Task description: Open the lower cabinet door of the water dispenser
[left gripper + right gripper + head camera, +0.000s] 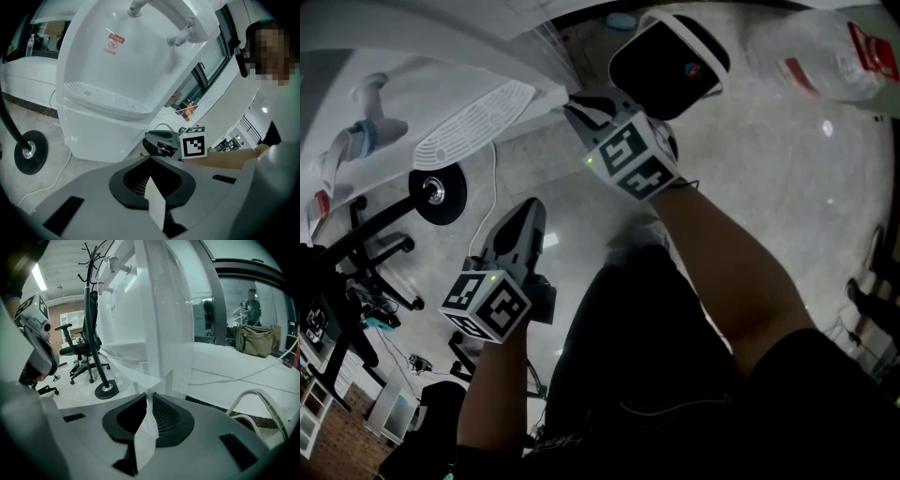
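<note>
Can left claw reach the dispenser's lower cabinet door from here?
Probably yes: left claw faces the lower cabinet door with only bare floor between; right claw grips its edge.

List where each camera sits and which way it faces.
Head view: on the person's head, facing steeply down; shows both forearms, the left gripper and the right gripper.
Left gripper view: rides the left gripper, facing the front of the white plastic water dispenser; shows its own shut jaws.
Right gripper view: rides the right gripper, looking along the dispenser's white lower door; its jaws grip that door's edge.
Shared: both gripper views show the black round coat-stand base.
</note>
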Motion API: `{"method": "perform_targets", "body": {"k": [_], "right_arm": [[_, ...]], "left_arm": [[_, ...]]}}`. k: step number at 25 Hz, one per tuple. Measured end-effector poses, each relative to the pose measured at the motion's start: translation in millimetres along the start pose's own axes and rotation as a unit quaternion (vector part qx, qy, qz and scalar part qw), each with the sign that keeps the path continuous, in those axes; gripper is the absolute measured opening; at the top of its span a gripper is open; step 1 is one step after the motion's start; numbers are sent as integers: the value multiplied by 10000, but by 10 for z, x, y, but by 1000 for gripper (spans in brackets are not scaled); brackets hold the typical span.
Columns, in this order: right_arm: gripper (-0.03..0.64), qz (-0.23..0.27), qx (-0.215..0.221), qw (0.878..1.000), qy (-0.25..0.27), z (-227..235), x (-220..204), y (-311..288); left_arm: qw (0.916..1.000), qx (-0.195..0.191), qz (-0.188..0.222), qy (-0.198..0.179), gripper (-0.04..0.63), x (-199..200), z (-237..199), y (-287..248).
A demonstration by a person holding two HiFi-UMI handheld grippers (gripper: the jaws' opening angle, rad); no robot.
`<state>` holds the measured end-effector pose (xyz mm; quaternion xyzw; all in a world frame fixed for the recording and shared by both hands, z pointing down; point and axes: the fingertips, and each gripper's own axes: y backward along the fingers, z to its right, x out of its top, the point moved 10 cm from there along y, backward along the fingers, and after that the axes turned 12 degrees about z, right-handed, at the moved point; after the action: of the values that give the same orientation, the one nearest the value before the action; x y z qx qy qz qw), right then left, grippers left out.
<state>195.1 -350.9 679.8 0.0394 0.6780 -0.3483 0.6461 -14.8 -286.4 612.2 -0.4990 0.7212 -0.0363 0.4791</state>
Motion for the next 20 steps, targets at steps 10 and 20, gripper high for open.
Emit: {"method": "perform_targets", "body": {"k": [10, 20], "right_arm": [[51, -79, 146, 9997, -158, -202, -85, 181], [51, -188, 322, 9991, -186, -323, -119, 266]], "left_arm": [[9999, 27, -50, 134, 0, -178, 71, 92], [9997, 125, 4, 211, 0, -217, 133, 194]]}}
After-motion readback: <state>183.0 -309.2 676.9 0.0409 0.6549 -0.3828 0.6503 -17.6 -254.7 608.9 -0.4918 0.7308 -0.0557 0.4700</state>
